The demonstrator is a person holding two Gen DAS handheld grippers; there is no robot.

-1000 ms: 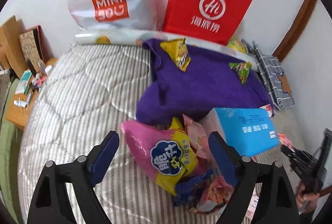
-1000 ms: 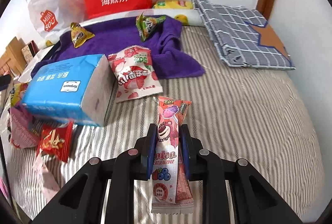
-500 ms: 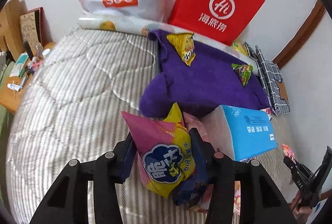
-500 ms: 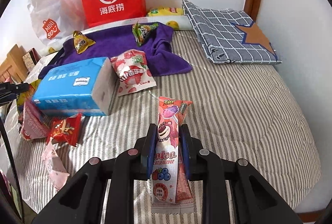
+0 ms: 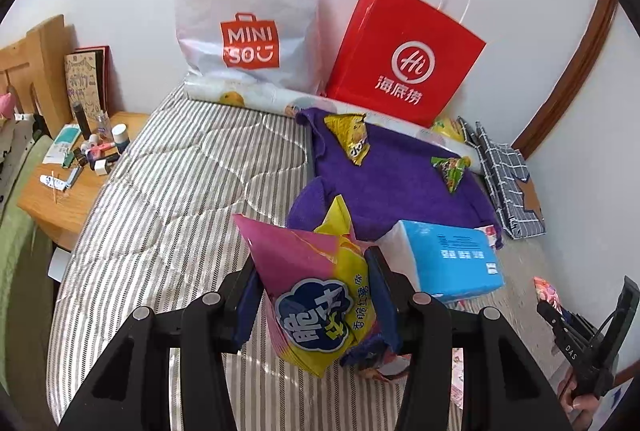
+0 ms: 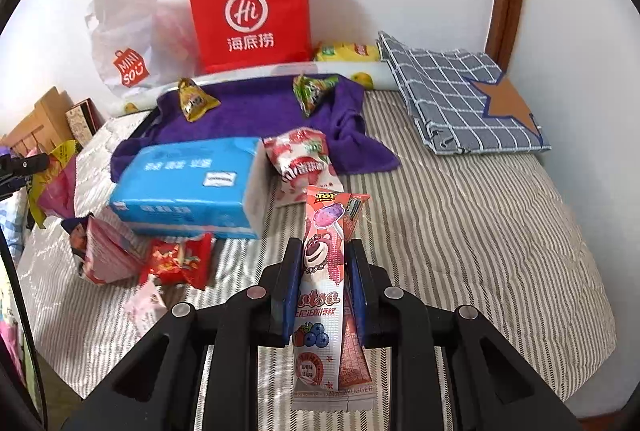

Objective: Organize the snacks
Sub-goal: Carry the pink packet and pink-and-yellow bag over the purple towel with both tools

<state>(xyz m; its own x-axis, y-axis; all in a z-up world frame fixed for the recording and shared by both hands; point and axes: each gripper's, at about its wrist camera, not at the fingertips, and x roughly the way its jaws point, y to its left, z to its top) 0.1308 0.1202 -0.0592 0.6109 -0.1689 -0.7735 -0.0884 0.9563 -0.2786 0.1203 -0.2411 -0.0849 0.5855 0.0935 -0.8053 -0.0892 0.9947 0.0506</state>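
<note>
Snacks lie scattered over a striped bed. A pink and yellow chip bag, puffed and printed with a blue cloud logo, stands upright between the fingers of the left gripper, which is clenched on its sides; a crumpled dark blue packet hangs just beside its lower right edge. The left gripper sits low over the bed, pointing toward the wall. A long pink Lotso packet, flat, with a bear face and berries printed on it, is pinched upright in the right gripper, whose fingers are nearly together on its middle, the packet's top and bottom sticking out past them. The right gripper is level above the bed, aimed at the red bag. A blue tissue pack lies near a strawberry packet, with a red packet just in front of it. On the purple towel rest a yellow pouch and a green pouch, well apart.
</note>
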